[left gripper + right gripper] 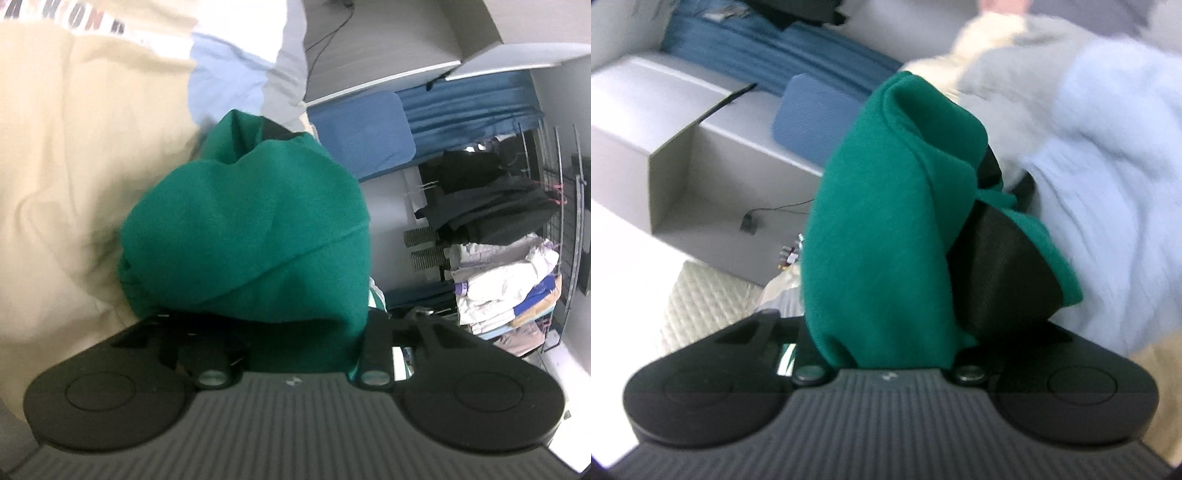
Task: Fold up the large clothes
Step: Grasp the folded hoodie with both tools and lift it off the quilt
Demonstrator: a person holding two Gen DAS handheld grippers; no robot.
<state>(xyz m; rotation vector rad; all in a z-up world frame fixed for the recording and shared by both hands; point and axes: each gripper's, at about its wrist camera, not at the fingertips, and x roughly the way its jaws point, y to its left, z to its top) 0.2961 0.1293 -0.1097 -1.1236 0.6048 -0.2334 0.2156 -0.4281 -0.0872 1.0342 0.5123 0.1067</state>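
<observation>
Left claw (258,236) and right claw (923,206) each clenched on bunched green garment (243,221), fingers mostly buried in cloth.

One green garment (243,229), two hand-held grippers (295,317) (886,332).

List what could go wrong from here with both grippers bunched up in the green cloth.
1. The green garment drapes over the left gripper, hiding its fingers, so its hold may be poor and slip.
2. In the right gripper the fabric is wadded, so creases may get folded in.
3. Nearby cream cloth could snag.
</observation>
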